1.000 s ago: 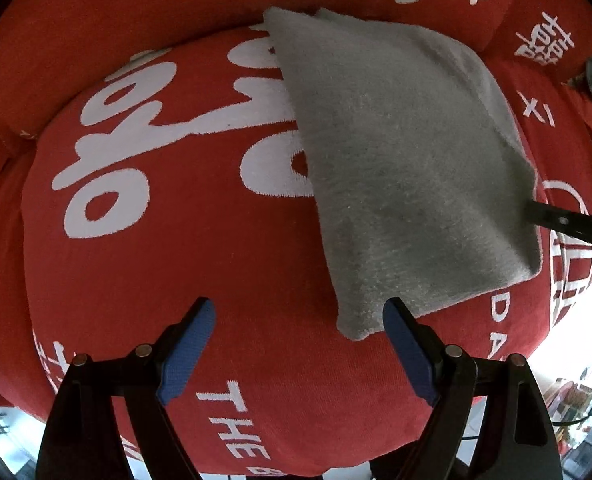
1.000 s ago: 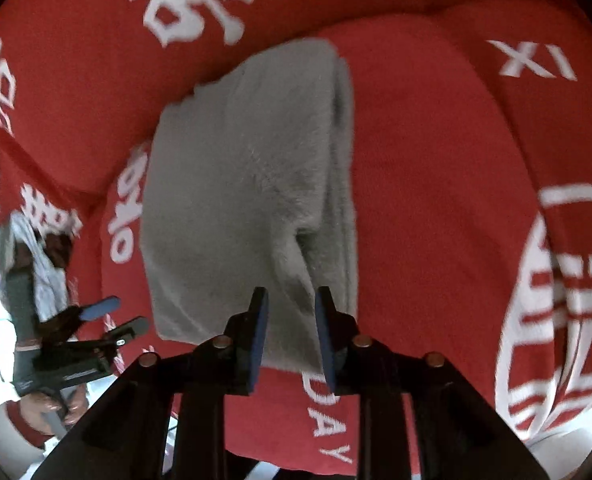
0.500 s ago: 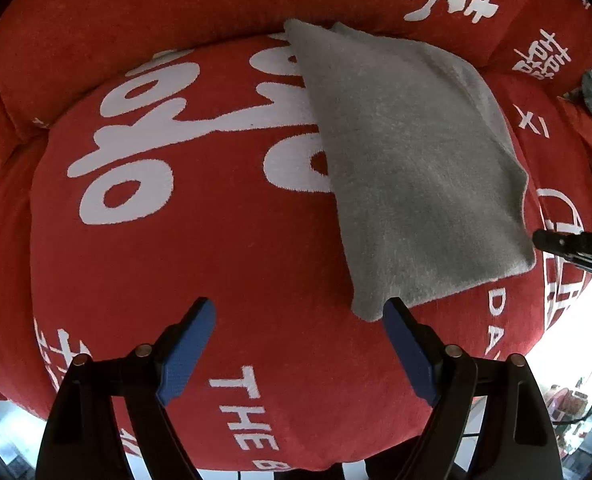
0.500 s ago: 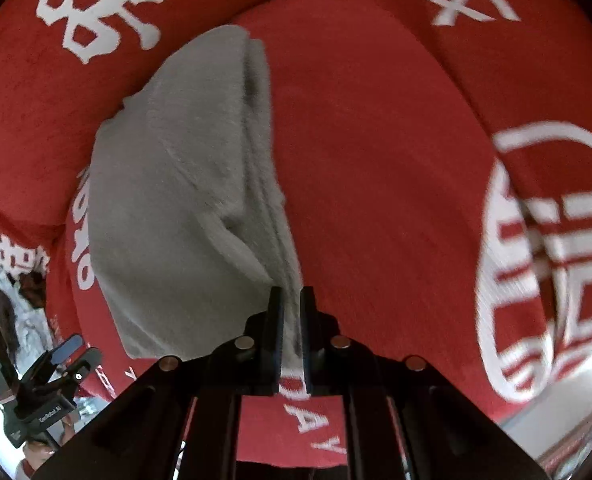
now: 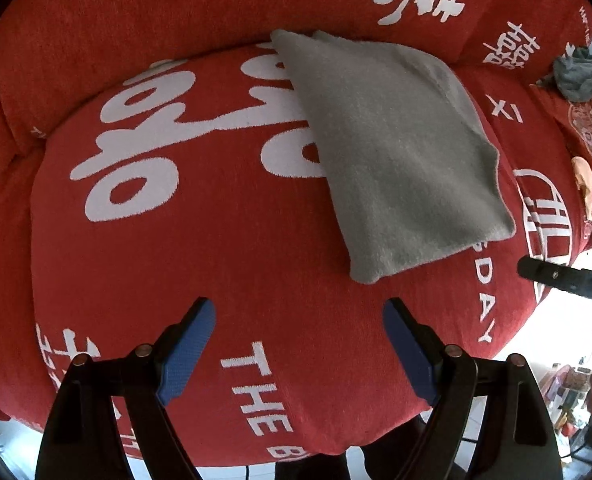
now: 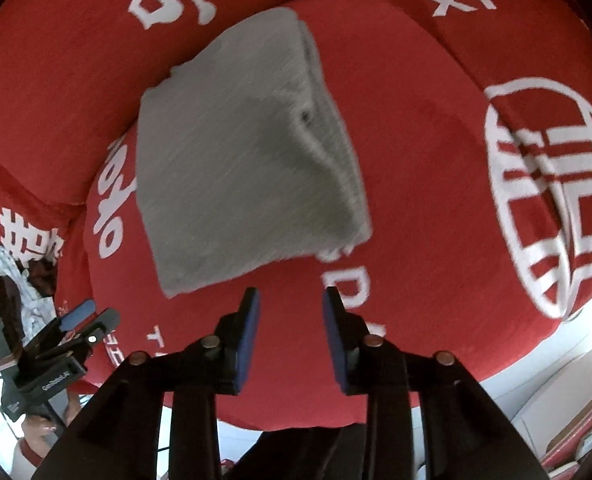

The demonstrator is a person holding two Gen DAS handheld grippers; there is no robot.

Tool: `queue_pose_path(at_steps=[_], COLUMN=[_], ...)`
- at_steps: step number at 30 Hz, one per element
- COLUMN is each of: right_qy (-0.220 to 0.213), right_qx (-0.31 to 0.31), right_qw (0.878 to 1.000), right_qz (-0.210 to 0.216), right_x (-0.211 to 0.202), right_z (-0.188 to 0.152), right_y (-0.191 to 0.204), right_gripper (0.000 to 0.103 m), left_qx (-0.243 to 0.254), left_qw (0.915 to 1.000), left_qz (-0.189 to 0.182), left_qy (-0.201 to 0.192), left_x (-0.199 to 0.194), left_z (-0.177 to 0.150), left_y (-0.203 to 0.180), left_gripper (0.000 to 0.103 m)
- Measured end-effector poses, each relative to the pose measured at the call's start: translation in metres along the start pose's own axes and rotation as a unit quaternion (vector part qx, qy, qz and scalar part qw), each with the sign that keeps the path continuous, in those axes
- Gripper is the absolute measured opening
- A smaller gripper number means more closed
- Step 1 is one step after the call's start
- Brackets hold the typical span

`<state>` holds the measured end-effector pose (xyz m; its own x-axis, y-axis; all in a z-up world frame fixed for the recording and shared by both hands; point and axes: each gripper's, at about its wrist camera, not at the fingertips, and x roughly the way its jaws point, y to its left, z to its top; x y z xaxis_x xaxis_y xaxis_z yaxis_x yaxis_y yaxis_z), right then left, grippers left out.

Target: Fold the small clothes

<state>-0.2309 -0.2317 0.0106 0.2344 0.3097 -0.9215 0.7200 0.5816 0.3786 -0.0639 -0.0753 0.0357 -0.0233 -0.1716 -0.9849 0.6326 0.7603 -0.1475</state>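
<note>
A red sofa cushion (image 5: 224,240) printed with large white characters and letters fills your view, with a red backrest behind it. The folded grey cloth (image 5: 396,152) lies flat on that cushion, its far corners up against the backrest and its near corner pointing toward the cushion's front edge.

Your left gripper (image 5: 298,350) hangs above the cushion's front part with its blue-padded fingers (image 5: 186,346) spread wide and nothing between them. The grey cloth sits beyond and to the right of them, apart from both pads; its near corner falls just ahead of the right-hand finger.

Your right gripper (image 6: 292,334) has just been opening its fingers (image 6: 248,336); they now stand partly apart with nothing between them, only red cushion and white lettering behind the gap. In the right wrist view the grey cloth (image 6: 244,160) lies just beyond the fingertips and slightly to their left, not touching them, with its stacked layers showing along its right edge. This view is somewhat blurred.

At the cushion's far right, in the left wrist view, a crumpled grey-blue cloth (image 5: 584,78) rests well apart from the folded one.
</note>
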Motion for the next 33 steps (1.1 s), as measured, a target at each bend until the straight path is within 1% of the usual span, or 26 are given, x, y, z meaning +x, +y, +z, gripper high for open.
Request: queue_pose_path(at_steps=[4, 5, 6, 7, 8, 9, 10, 12, 14, 17, 18, 21, 23, 25, 26, 28, 30, 31, 33], right_qy=[0.004, 0.007, 0.008, 0.008, 0.009, 0.010, 0.010, 0.008, 0.006, 0.009, 0.009, 0.011, 0.014, 0.005, -0.002, -0.010, 0.006, 0.015, 0.027], right_qx=[-0.002, 0.000, 0.001, 0.002, 0.002, 0.002, 0.000, -0.008, -0.014, -0.020, -0.022, -0.028, -0.034, -0.047, -0.058, -0.075, -0.084, -0.085, -0.082], right_qw=[1.000, 1.000, 1.000, 1.000, 1.000, 1.000, 1.000, 1.000, 1.000, 1.000, 0.999, 0.999, 0.998, 0.998, 0.998, 0.997, 0.996, 0.995, 0.995], right_qz=[0.003, 0.001, -0.001, -0.004, -0.004, -0.004, -0.005, -0.004, 0.006, 0.020, 0.024, 0.036, 0.045, 0.045, 0.038, 0.030, 0.033, 0.040, 0.057], right_x=[0.002, 0.002, 0.002, 0.001, 0.001, 0.000, -0.001, -0.002, -0.002, 0.000, -0.001, -0.001, -0.004, -0.008, -0.011, -0.015, -0.011, -0.008, 0.001], right_z=[-0.012, -0.014, -0.015, -0.016, -0.016, -0.015, -0.014, -0.010, -0.001, 0.011, 0.016, 0.033, 0.048, 0.060, 0.067, 0.082, 0.098, 0.108, 0.123], right_y=[0.008, 0.008, 0.008, 0.008, 0.008, 0.008, 0.007, 0.007, 0.006, 0.007, 0.007, 0.007, 0.006, 0.004, 0.002, -0.002, -0.010, -0.015, -0.023], right_gripper=[0.039, 0.039, 0.040, 0.041, 0.045, 0.053, 0.057, 0.072, 0.082, 0.084, 0.086, 0.087, 0.088, 0.088, 0.088, 0.088, 0.088, 0.088, 0.088], left_qx=[-0.011, -0.013, -0.014, -0.015, -0.014, -0.014, -0.013, -0.011, -0.013, -0.029, -0.033, -0.047, -0.053, -0.057, -0.062, -0.077, -0.097, -0.108, -0.119], left_qw=[0.9998, 0.9998, 0.9998, 0.9997, 0.9997, 0.9997, 0.9998, 0.9997, 0.9996, 0.9992, 0.9989, 0.9972, 0.9967, 0.9969, 0.9968, 0.9966, 0.9949, 0.9930, 0.9897], left_qz=[-0.004, -0.005, -0.002, 0.002, 0.005, 0.005, 0.006, 0.016, 0.024, 0.026, 0.034, 0.058, 0.062, 0.047, 0.042, 0.014, -0.021, -0.046, -0.080], left_qy=[-0.013, -0.014, -0.015, -0.019, -0.019, -0.018, -0.015, -0.012, -0.010, -0.002, 0.003, 0.005, 0.011, 0.026, 0.027, 0.025, 0.017, 0.009, 0.003], left_x=[-0.003, -0.002, -0.002, -0.002, -0.002, -0.002, -0.002, 0.000, 0.000, 0.005, 0.008, 0.013, 0.019, 0.028, 0.030, 0.033, 0.036, 0.039, 0.047], left_z=[-0.003, -0.003, -0.002, -0.001, 0.001, 0.003, 0.007, 0.010, 0.013, 0.019, 0.023, 0.032, 0.039, 0.048, 0.051, 0.062, 0.077, 0.087, 0.103], left_y=[0.002, 0.002, 0.002, 0.002, 0.001, 0.001, 0.000, -0.001, -0.002, 0.000, 0.000, -0.001, -0.002, -0.003, -0.003, -0.001, 0.003, 0.007, 0.010], left_gripper=[0.087, 0.098, 0.103, 0.103, 0.103, 0.103, 0.103, 0.103, 0.103, 0.103, 0.103, 0.103, 0.103, 0.103, 0.103, 0.103, 0.103, 0.103, 0.103])
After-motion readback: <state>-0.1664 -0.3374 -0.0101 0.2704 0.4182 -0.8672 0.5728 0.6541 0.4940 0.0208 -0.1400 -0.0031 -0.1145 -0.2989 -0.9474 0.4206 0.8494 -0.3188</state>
